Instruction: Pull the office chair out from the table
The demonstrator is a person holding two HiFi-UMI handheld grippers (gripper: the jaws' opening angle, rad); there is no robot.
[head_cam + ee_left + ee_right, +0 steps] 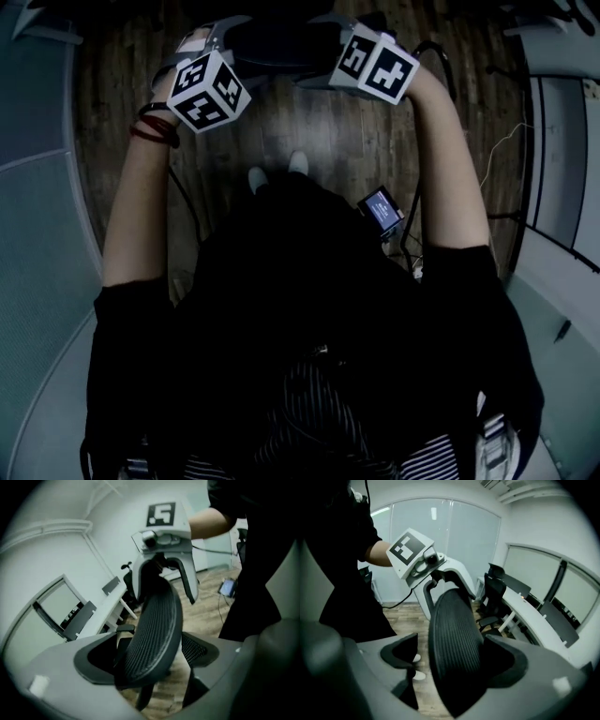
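Note:
The office chair's black mesh backrest [152, 634] runs edge-on between my left gripper's [150, 660] wide-set jaws, which are closed on its upper edge. My right gripper [454, 663] holds the same backrest [454, 648] from the other end, its right pad against the mesh. In the head view the backrest's top [272, 42] is a dark shape between the left gripper [214, 36] and the right gripper [323, 33], both held out in front of the person. Each gripper view shows the other gripper across the backrest: the right gripper [161, 573] and the left gripper [436, 583].
A long white desk [101, 609] [534, 616] with monitors stands beyond the chair, and another dark chair [494, 590] sits at it. Wood floor [356, 131] lies underfoot, with cables. A small lit screen [382, 211] hangs at the person's side. A glass wall [440, 536] stands behind.

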